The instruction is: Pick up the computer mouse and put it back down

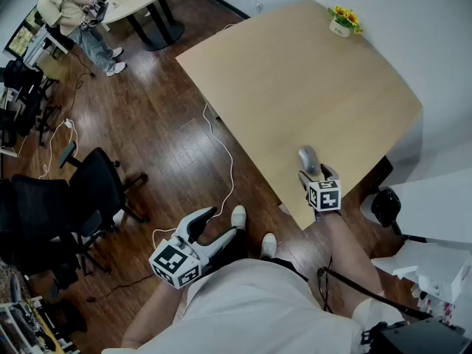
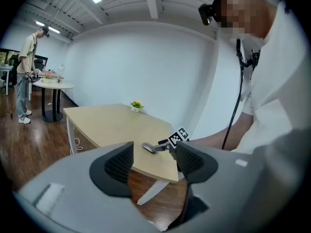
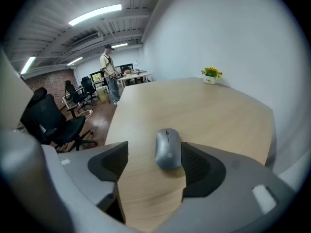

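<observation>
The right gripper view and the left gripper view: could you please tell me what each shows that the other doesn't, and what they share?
Only the right gripper view: a look between the right gripper's open jaws, with the mouse between them, and black office chairs. Only the left gripper view: the left gripper, open and empty, held away from the table, and the wearer's white shirt. Both: the mouse, the table, the flower pot and a standing person.

The head view looks steeply down on the table (image 1: 310, 72) and floor (image 1: 162, 124). The left gripper view sits low, well off the table, facing it. The right gripper view looks along the table from its near edge, close to the mouse (image 3: 168, 148). All share table, mouse, flower pot (image 1: 341, 22)
</observation>
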`<state>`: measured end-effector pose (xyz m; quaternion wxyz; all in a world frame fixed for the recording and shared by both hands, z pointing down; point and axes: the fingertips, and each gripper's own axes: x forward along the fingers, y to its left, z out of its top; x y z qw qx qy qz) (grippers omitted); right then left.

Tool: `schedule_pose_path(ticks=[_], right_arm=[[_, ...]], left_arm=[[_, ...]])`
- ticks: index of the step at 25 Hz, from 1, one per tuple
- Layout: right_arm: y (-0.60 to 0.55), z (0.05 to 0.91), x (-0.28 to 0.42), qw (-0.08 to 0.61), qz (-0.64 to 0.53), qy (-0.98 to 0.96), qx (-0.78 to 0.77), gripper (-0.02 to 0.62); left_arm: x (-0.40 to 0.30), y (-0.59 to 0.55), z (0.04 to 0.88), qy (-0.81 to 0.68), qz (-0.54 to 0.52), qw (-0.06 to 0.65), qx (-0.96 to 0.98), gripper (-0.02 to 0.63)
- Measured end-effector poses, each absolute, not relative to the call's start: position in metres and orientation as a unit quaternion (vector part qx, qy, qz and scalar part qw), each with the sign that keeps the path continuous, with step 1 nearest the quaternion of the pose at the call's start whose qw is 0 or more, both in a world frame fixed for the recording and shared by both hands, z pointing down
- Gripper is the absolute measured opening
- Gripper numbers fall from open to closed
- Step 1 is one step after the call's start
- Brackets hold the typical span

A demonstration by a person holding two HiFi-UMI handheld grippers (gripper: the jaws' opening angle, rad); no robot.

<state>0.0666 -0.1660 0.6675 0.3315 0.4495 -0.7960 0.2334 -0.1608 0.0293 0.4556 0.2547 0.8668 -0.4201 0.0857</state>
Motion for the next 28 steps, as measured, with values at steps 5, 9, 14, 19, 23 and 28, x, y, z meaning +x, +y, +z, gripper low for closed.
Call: schedule_pose_path(ticks=[5,9,14,19,23,28], right_arm=[[-0.211,0.698,0.062,0.356,0.235,-0.78,0.459,0.341],[-0.229,0.724,0.066,0.382,0.245,-0.764,0.459,0.341],[-0.23,0.734,0.062,0.374,0.251,-0.771,0.45,0.32],[-0.231,0.734,0.063,0.378,0.256,-0.768,0.449,0.295],[-0.225,0.731,0.063,0.377,0.262,-0.763,0.455,0.293],[-0.204,0.697,0.061,0.356,0.272,-0.77,0.455,0.293]], left_arm=[[-0.186,0.012,0.464,-0.419,0.098,0.263,0.864,0.276],[-0.197,0.006,0.467,-0.426,0.105,0.268,0.858,0.276],[-0.209,-0.003,0.475,-0.433,0.106,0.277,0.851,0.276],[-0.208,-0.013,0.482,-0.436,0.114,0.284,0.846,0.275],[-0.204,-0.017,0.481,-0.43,0.118,0.275,0.852,0.275],[-0.196,-0.014,0.479,-0.424,0.117,0.269,0.857,0.275]])
